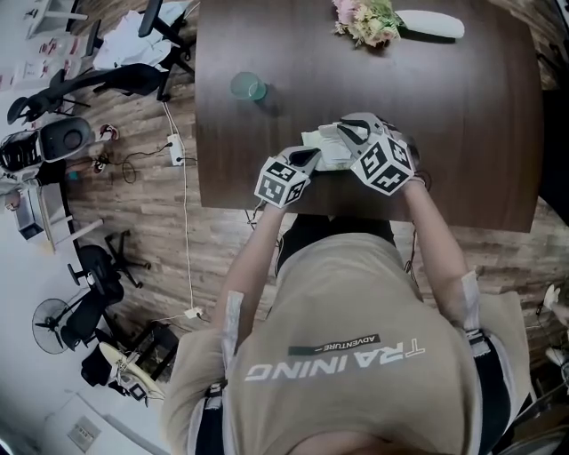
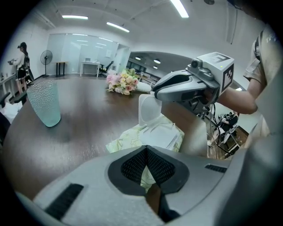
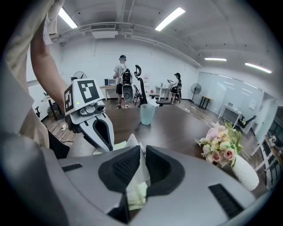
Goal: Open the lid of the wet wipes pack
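Note:
The pale green wet wipes pack (image 1: 322, 149) (image 2: 128, 137) lies near the front edge of the dark table (image 1: 480, 133). Its white lid (image 2: 148, 110) (image 3: 132, 143) stands upright, lifted off the white frame on the pack's top. My right gripper (image 1: 345, 130) (image 2: 160, 92) (image 3: 142, 154) is shut on that lid, whose thin flap runs between the pads. My left gripper (image 1: 311, 158) (image 2: 147, 152) (image 3: 102, 134) is shut on the pack's near edge and pins it to the table. The two grippers face each other over the pack.
A teal glass (image 1: 249, 86) (image 2: 44, 102) (image 3: 147, 114) stands on the table beyond the pack. A bouquet (image 1: 364, 19) (image 3: 221, 148) in a white vase (image 1: 431, 24) lies at the far side. Office chairs (image 1: 124, 80) stand on the floor to the left.

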The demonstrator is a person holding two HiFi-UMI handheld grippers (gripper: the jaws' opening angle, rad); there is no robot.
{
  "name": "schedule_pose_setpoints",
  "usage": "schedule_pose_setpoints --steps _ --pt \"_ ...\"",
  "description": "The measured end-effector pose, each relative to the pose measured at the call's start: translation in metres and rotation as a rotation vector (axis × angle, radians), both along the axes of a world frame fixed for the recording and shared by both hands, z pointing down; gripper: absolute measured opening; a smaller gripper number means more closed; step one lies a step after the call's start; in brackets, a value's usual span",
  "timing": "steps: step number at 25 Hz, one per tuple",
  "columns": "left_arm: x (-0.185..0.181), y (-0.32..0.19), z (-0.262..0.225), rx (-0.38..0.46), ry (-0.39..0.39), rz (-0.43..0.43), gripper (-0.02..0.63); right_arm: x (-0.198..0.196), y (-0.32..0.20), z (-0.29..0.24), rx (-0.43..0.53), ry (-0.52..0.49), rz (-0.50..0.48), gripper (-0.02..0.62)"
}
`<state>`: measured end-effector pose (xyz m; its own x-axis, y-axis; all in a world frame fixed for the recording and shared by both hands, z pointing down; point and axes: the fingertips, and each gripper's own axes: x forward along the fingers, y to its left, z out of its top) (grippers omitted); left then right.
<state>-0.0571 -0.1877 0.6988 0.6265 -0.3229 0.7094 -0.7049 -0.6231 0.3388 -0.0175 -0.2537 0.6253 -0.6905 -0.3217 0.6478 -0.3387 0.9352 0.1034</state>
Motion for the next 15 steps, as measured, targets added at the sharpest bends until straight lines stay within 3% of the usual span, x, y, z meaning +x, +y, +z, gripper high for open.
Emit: schedule_pose_setpoints --steps 15 --pt "0.001 -0.002 0.004 -0.031 0.047 0.058 0.009 -0.007 -0.031 0.031 -0.053 0.066 0.03 0.044"
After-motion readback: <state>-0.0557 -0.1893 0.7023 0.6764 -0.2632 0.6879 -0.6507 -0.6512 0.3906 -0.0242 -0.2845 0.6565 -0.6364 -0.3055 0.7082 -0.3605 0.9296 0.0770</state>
